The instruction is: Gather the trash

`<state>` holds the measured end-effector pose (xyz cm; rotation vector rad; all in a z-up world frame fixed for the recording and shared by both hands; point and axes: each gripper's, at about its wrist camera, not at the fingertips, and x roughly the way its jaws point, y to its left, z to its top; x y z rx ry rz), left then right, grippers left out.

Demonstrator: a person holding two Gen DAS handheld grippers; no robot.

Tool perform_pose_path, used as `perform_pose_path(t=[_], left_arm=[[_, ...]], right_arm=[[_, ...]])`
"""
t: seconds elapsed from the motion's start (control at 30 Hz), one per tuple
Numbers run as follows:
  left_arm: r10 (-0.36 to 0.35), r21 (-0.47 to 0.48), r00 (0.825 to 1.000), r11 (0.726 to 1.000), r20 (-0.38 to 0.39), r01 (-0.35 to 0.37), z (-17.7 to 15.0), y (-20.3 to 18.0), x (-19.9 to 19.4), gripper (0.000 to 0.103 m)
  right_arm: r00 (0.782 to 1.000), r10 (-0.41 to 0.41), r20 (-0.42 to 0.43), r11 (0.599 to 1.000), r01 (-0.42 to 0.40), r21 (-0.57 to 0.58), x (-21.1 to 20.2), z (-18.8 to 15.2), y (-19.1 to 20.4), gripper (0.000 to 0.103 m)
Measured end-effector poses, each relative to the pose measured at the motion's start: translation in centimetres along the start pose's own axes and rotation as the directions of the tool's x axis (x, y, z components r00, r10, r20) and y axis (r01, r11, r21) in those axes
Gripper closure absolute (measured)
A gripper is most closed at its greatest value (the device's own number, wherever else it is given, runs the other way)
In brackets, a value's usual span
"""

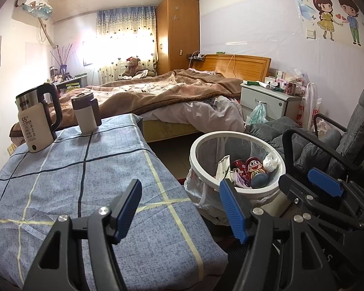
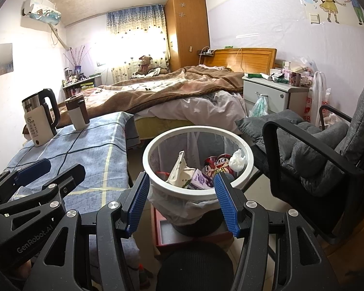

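Observation:
A white-rimmed trash bin lined with a plastic bag stands on the floor between the table and the chair; it also shows in the left wrist view. Inside lie red cartoon cans, a crumpled white tissue, a paper wrapper and a purple packet. My right gripper is open and empty, just in front of the bin's near rim. My left gripper is open and empty over the table's right edge, left of the bin. The right gripper's blue pads show in the left wrist view.
The table with a blue checked cloth holds an electric kettle and a brown-and-white mug at its far end. A grey padded armchair stands right of the bin. A bed and white nightstand lie beyond.

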<state>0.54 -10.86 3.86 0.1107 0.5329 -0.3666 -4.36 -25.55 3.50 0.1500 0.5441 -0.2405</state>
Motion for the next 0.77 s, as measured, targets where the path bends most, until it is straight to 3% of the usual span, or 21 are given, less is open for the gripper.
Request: perform_pose_path(t=[0.77], left_arm=[[-0.007,-0.006,1.0,1.0,-0.01,0.006,-0.42,-0.03,0.25,0.035]], right_arm=[[1.0,0.008,0.0,1.0,-0.008,-0.001,0.22,-0.01,0.57,0.047]])
